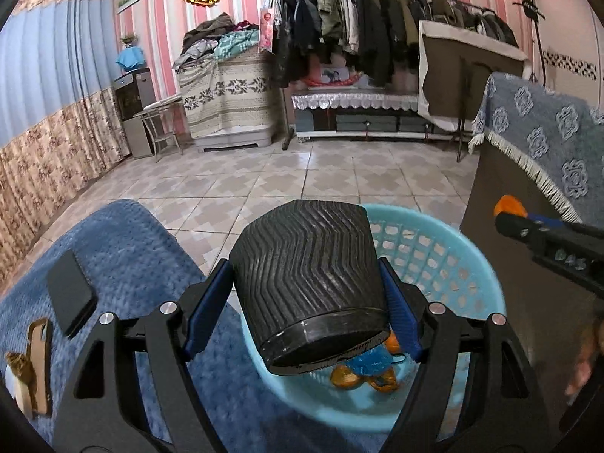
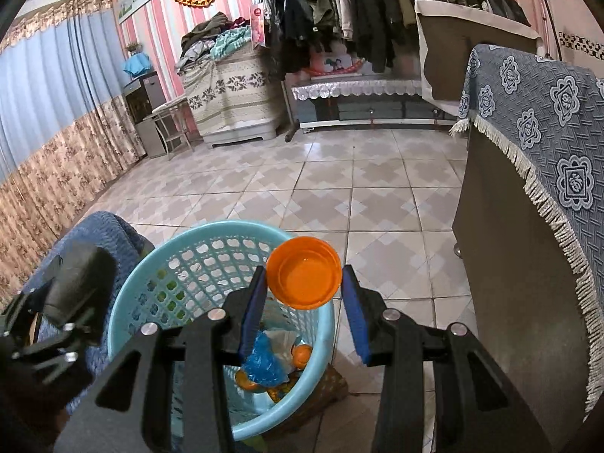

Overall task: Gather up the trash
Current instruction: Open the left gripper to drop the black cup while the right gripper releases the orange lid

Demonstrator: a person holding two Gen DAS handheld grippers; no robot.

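My left gripper (image 1: 307, 294) is shut on a black ribbed pot (image 1: 307, 271), tipped mouth-down over a light blue mesh trash basket (image 1: 445, 256). Orange peels and a blue wrapper (image 1: 372, 364) lie in the basket's bottom. My right gripper (image 2: 302, 302) holds a small orange bowl (image 2: 304, 271) between its blue pads above the far rim of the same basket (image 2: 188, 264). The left gripper and pot show blurred at the left of the right wrist view (image 2: 71, 283). The right gripper shows at the right of the left wrist view (image 1: 528, 226).
A blue textured cloth (image 1: 124, 249) covers the surface to the left, with a black phone (image 1: 70, 298) and a brown object (image 1: 36, 362) on it. A cabinet with a fringed blue cover (image 2: 528, 143) stands to the right. Tiled floor (image 2: 339, 181) lies beyond.
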